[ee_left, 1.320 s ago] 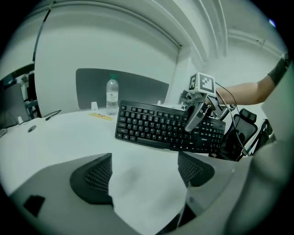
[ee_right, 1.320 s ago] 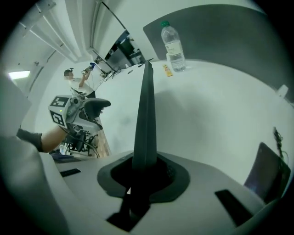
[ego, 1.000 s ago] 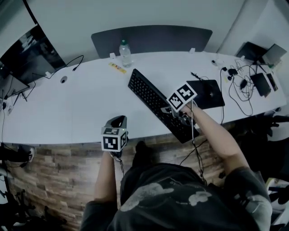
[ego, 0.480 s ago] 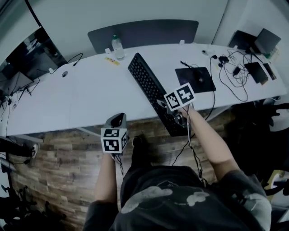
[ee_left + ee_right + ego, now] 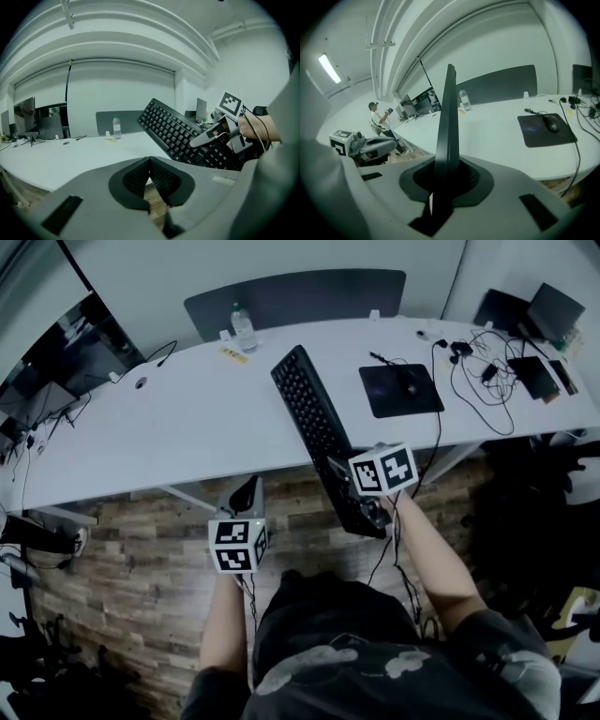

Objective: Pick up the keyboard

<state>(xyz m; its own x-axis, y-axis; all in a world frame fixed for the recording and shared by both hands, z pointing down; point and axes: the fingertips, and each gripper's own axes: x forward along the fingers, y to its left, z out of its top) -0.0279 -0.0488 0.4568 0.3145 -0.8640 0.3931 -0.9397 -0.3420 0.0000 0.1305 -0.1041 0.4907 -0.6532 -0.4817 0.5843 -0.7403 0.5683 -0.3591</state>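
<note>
The black keyboard (image 5: 319,427) hangs tilted over the white table's (image 5: 159,437) front edge, its near end past the edge above the wooden floor. My right gripper (image 5: 361,498), under its marker cube, is shut on that near end. In the right gripper view the keyboard (image 5: 447,117) rises edge-on out of the right gripper (image 5: 446,180). The left gripper view shows the keyboard (image 5: 180,131) in the air with the right gripper (image 5: 216,135) clamped on it. My left gripper (image 5: 246,493) is off the table's edge, left of the keyboard. It is shut and empty, pads (image 5: 140,176) meeting.
A water bottle (image 5: 242,329) stands at the table's far edge by a dark screen panel (image 5: 295,296). A mouse pad (image 5: 401,390) with a mouse lies right of the keyboard, and tangled cables (image 5: 483,367) further right. Monitors (image 5: 56,362) stand at the left. A person (image 5: 377,119) stands far off.
Both grippers have drawn back from the table toward the person. The right one has pulled the keyboard's near end off the table's edge and raised it. The left one stays shut.
</note>
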